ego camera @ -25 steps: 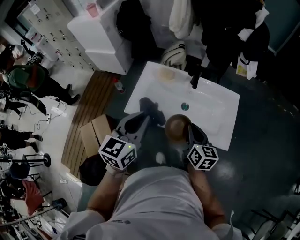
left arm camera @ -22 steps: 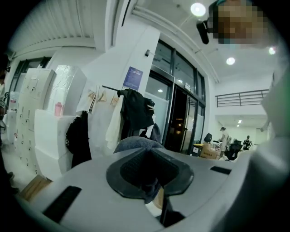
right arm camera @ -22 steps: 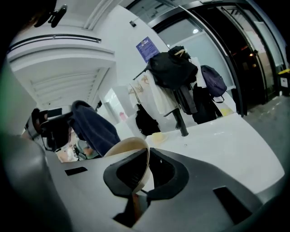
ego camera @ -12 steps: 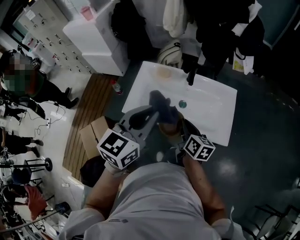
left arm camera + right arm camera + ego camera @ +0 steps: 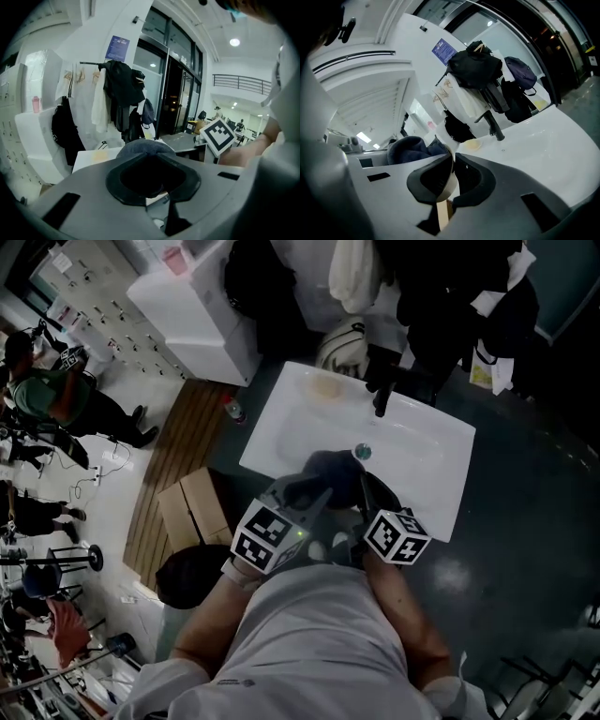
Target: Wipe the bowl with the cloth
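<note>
Plainly, the largest thing shown is the white sink (image 5: 412, 442), seen from above in the head view with its black tap (image 5: 380, 395) at the far edge. Over the near part of the sink the dark cloth (image 5: 330, 470) is bunched. It is pinched in the left gripper (image 5: 321, 491), whose jaws are seen clenched on the fabric in the left gripper view. A second ago the cloth was held to the left of the bowl and the bowl's brown hollow was left bare. Now that hollow is covered altogether in the head view, so the bowl can be made out only in the right gripper view. There the bowl (image 5: 448, 183) is shown edge-on, its pale rim clamped between the jaws of the right gripper (image 5: 453, 173), with the cloth heaped just behind it. From this it is judged that the cloth has been brought onto the bowl and that wiping is only just begun. Whether the fabric is pressed against the inside cannot be told. A rubbing sweep round the hollow seems called for next, and the thin hold on the rim could be shifted by a hard push.
</note>
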`<state>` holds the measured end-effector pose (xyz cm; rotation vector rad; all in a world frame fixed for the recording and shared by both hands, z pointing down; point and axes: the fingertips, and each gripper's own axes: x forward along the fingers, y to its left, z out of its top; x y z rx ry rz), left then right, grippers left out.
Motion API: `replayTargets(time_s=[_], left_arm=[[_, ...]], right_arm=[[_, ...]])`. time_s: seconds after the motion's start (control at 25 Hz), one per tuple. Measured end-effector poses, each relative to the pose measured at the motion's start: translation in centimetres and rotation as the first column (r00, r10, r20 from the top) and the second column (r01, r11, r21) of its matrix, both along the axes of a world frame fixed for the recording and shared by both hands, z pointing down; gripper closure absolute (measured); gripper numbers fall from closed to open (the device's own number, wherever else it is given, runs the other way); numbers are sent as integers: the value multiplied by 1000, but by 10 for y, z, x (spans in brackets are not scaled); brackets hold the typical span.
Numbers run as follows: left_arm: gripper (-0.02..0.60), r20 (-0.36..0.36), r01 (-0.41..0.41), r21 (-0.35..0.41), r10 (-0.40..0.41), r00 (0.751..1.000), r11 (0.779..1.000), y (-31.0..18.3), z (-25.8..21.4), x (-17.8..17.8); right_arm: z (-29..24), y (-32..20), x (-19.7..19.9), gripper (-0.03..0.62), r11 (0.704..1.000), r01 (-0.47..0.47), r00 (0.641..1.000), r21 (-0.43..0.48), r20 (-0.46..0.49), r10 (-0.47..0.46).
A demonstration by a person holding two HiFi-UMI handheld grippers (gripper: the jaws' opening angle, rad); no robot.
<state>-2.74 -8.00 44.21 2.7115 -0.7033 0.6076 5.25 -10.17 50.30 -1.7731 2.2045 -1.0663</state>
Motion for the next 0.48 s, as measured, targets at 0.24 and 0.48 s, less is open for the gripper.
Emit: replayTargets(time_s=[0.24,0.48], left_arm=[[400,11,-13,-36,13,1000,999,-7,5,13],[397,37,72,80,-75,997,994,-39,-4,4]], right_arm=[[1,-18,7,562,999,32,998,-1,-56,-32],[1,-38,1,562,992,124,985,19,-126,-120]])
